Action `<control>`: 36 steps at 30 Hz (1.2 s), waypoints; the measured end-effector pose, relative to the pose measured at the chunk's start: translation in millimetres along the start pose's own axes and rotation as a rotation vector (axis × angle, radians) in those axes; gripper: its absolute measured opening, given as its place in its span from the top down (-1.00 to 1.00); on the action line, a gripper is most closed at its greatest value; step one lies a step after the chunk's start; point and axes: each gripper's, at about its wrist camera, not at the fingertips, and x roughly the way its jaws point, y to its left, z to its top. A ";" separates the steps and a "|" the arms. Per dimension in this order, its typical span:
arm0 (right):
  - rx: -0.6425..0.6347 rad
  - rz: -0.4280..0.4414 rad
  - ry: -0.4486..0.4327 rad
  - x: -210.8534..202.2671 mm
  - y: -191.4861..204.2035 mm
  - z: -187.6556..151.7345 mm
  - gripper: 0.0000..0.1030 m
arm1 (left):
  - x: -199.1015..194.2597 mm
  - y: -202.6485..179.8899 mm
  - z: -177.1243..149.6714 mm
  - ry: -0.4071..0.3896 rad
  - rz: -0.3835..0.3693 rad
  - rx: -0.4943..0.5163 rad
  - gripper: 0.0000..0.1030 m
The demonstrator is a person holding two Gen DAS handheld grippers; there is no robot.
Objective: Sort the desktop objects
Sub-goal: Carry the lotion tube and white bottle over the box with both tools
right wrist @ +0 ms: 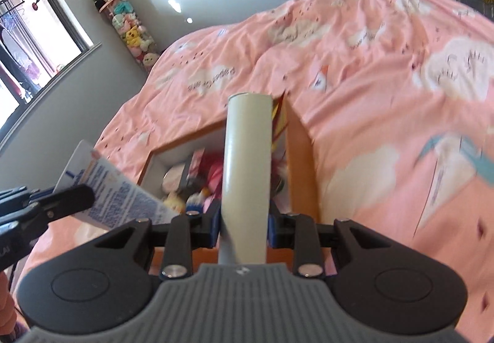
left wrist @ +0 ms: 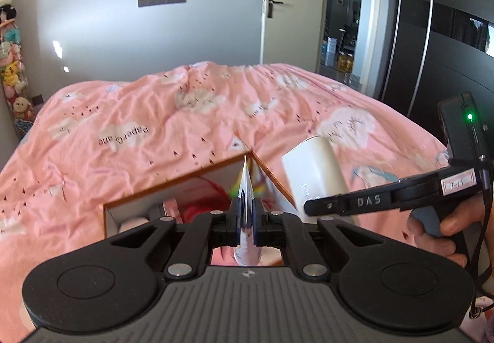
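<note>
The orange-walled cardboard storage box [right wrist: 301, 157] with its white inside sits open on the bed with the pink cloud-print cover [left wrist: 129, 114], already crowded with small soft toys and bits of packaging. Both things bound for it are in the air above it.

The left gripper [left wrist: 246, 213] has its jaws pressed nearly together on a flat white squeeze tube with blue printing [right wrist: 123, 188], pinched across its thin flattened part. The right gripper [right wrist: 245, 219] has its jaws spread fairly wide and closed against the sides of a plain cream-white cylindrical canister [right wrist: 248, 163], which sticks well out ahead of the fingers.

What worries me is how close the two are. In the left wrist view the right gripper's finger lies across just beside the canister and near the left jaws; if both go down together, tube and canister may knock, or one gripper may clip the other.

The canister looks smooth and is held near one end, so I'd judge it could swing or slide out if bumped on the box wall. The tube is soft and may bend or slip in so narrow a pinch.

The box is full near its middle; something let go from height could bounce off the toys and roll out onto the cover.
</note>
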 end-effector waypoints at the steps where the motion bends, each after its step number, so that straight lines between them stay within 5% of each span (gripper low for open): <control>1: -0.002 -0.010 -0.005 2.0 -1.4 6.5 0.40 | 2.9 1.2 2.2 -0.005 0.004 0.001 0.86; 10: -0.038 -0.045 0.039 43.9 0.4 46.7 0.41 | 37.6 11.8 6.4 0.027 0.035 -0.013 0.86; 36: -0.202 -0.248 0.289 140.7 27.6 36.2 0.41 | 77.1 36.2 -13.5 0.146 0.012 -0.111 0.86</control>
